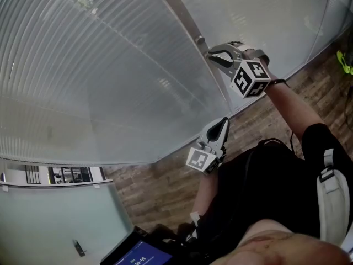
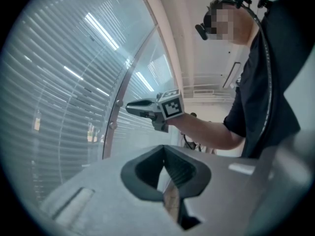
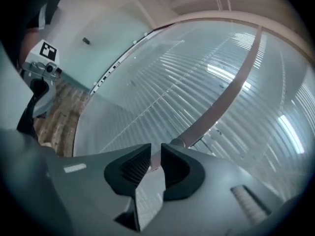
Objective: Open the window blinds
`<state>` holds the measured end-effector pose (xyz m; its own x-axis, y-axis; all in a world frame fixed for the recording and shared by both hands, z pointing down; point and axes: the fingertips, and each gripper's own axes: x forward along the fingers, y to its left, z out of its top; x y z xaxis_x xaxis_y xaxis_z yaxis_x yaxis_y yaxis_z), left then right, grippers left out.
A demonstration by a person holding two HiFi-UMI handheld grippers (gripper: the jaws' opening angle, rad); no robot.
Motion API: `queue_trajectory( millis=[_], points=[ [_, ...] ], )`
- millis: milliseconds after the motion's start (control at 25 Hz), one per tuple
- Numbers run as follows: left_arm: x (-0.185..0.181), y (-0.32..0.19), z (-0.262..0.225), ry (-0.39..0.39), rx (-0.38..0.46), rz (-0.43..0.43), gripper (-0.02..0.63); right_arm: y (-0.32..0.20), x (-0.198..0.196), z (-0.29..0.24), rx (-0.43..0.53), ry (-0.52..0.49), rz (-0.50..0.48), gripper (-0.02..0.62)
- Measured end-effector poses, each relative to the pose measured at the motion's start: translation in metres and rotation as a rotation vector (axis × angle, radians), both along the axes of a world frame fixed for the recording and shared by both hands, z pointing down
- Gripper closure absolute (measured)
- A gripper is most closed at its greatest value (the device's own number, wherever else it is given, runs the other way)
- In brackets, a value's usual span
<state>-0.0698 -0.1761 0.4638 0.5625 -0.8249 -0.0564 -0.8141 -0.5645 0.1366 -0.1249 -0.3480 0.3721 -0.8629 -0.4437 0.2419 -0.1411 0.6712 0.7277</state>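
Note:
Pale slatted blinds [image 1: 83, 65] hang behind glass, split by a slanted beige frame bar [image 1: 182, 15]. A small round knob [image 1: 199, 39] sits on that bar; in the left gripper view two knobs [image 2: 118, 103] show on it. My right gripper [image 1: 211, 57] points at the knob, with its tips just short of it. In the right gripper view its jaws [image 3: 155, 149] stand a narrow gap apart and the knob [image 3: 177, 142] lies right at their tips, not pressed. My left gripper [image 1: 224, 121] hangs lower, off the glass, its jaws [image 2: 164, 149] together and empty.
Wooden floor [image 1: 154, 186] runs along the foot of the window. A dark screen [image 1: 138, 253] lies near the bottom edge, beside a pale panel with a small handle [image 1: 80, 247]. The person's dark-clothed body fills the lower right. Something green [image 1: 345, 62] lies at the far right.

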Motion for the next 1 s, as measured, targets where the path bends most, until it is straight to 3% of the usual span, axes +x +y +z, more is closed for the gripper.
queue_trajectory(
  millis=[360, 1000],
  points=[
    [-0.010, 0.011, 0.000, 0.026, -0.003, -0.016, 0.604, -0.025, -0.024, -0.005, 0.255, 0.129, 0.101, 0.422],
    [-0.024, 0.016, 0.005, 0.042, 0.000, -0.055, 0.604, -0.032, -0.028, -0.009, 0.310, 0.159, 0.131, 0.433]
  ],
)
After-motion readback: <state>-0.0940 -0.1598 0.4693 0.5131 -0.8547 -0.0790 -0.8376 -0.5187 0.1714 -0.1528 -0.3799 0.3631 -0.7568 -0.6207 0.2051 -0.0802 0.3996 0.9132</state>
